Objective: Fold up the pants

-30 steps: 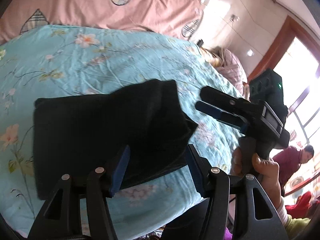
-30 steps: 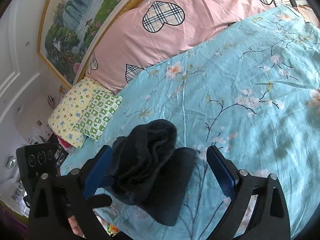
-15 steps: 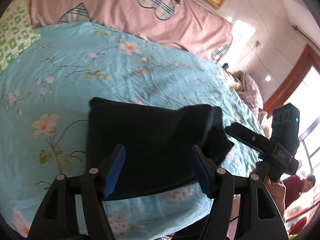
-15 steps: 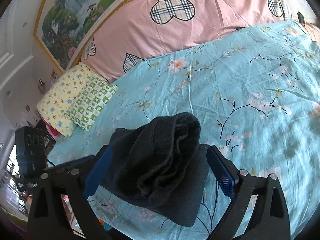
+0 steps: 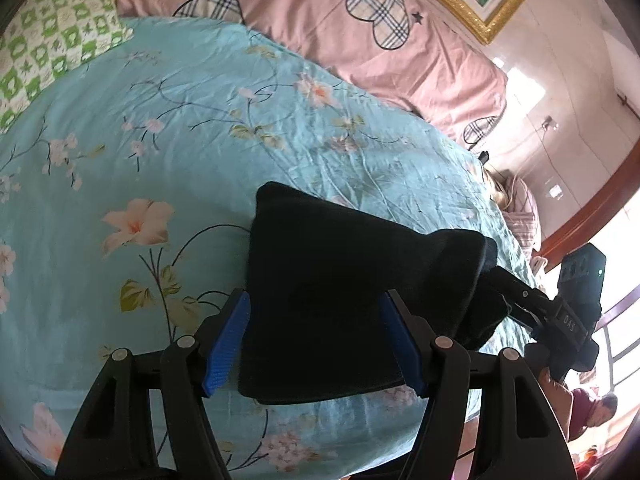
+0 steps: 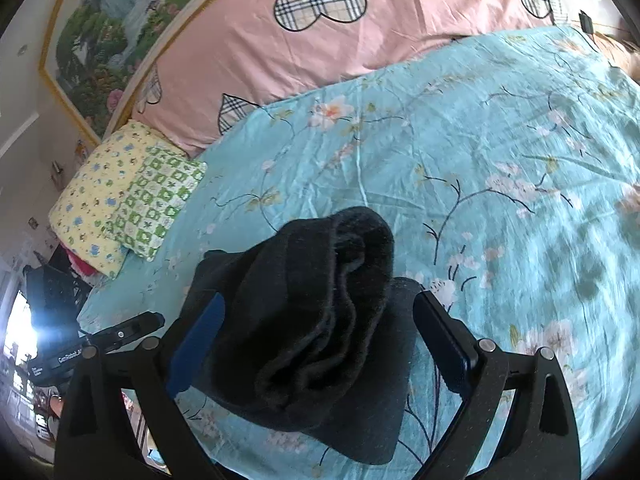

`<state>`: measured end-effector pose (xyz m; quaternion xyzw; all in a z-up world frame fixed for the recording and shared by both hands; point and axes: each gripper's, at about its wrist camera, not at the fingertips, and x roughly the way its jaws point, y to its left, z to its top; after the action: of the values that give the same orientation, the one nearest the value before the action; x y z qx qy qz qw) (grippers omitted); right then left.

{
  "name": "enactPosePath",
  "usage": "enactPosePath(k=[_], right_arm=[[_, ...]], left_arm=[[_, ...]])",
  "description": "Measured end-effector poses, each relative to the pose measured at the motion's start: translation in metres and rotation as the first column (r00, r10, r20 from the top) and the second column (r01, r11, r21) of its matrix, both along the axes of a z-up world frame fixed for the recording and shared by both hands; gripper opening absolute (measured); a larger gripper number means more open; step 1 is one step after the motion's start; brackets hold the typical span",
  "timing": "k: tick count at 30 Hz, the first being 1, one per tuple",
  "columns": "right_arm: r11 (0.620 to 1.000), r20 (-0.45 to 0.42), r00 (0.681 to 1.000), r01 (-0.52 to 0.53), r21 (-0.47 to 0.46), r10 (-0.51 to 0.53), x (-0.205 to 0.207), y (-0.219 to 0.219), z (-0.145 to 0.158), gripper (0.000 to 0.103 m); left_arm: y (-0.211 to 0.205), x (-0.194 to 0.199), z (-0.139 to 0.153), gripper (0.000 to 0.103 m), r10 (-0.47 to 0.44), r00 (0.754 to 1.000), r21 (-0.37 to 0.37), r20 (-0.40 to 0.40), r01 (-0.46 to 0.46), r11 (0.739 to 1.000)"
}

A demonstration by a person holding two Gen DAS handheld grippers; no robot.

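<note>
Both of my grippers stand wide apart at the jaws, clamping nothing. From the left gripper (image 5: 316,340) I look across the black pants (image 5: 344,300), which lie folded into a thick pad on the blue floral bedsheet (image 5: 168,128) near the bed's front edge, its flat face filling the gap between my blue finger pads (image 5: 226,340). That view also catches my right gripper (image 5: 520,298) reaching in from the right, its tips at the raised end of the fabric, though I cannot tell whether they touch it. From the right gripper (image 6: 316,340) I see what the left view hides: the pants' end stands up as a rounded roll of stacked layers. Only this view shows the yellow pillow (image 6: 92,200) beside the green checked pillow (image 6: 156,200), and the left tool's dark body low at left. A pink cover with plaid hearts (image 6: 320,32) lies behind.
</note>
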<state>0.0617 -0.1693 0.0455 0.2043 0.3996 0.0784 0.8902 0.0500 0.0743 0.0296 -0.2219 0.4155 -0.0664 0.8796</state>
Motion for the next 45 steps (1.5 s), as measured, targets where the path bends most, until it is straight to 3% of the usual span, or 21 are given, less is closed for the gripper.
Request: enactPosePath(k=[11,13,14,20,29,37,45], right_arm=[[0.998,-0.042,0.998,0.041,0.056,-0.039,-0.004,-0.01,-0.015,0.094],[0.996,-0.053,0.998,0.04,0.082,-0.036,-0.007,-0.011,-0.02,0.089],[0.994,-0.064,0.997,0.041,0.097,-0.035,-0.008,-0.012,-0.025,0.079],[0.974,-0.087,0.995,0.076,0.214,-0.058,-0.013,-0.029,-0.039,0.07],[0.963,-0.107,0.993,0.068,0.261,-0.041,-0.019,-0.029,-0.049,0.068],[0.957,-0.107,0.994,0.056,0.286,-0.026,-0.02,-0.032,-0.052,0.066],[0.959,-0.089,0.996,0.031,0.282,-0.006,-0.024,-0.029,-0.052,0.065]], left_arm=[[0.001,0.011,-0.015,0.068,-0.01,0.999,-0.033,-0.042,0.009,0.999],[-0.001,0.014,-0.018,0.068,-0.014,0.999,-0.033,-0.051,0.012,0.999],[-0.002,0.015,-0.019,0.068,-0.015,0.998,-0.032,-0.054,0.013,0.999],[-0.003,0.027,-0.031,0.07,-0.03,0.996,-0.048,-0.08,0.026,0.999],[0.002,0.043,-0.048,0.071,-0.043,0.993,-0.071,-0.114,0.035,0.997],[0.009,0.053,-0.068,0.072,-0.068,0.987,-0.169,-0.148,0.042,0.985],[0.003,0.056,-0.067,0.055,-0.077,0.989,-0.144,-0.129,0.058,0.988]])
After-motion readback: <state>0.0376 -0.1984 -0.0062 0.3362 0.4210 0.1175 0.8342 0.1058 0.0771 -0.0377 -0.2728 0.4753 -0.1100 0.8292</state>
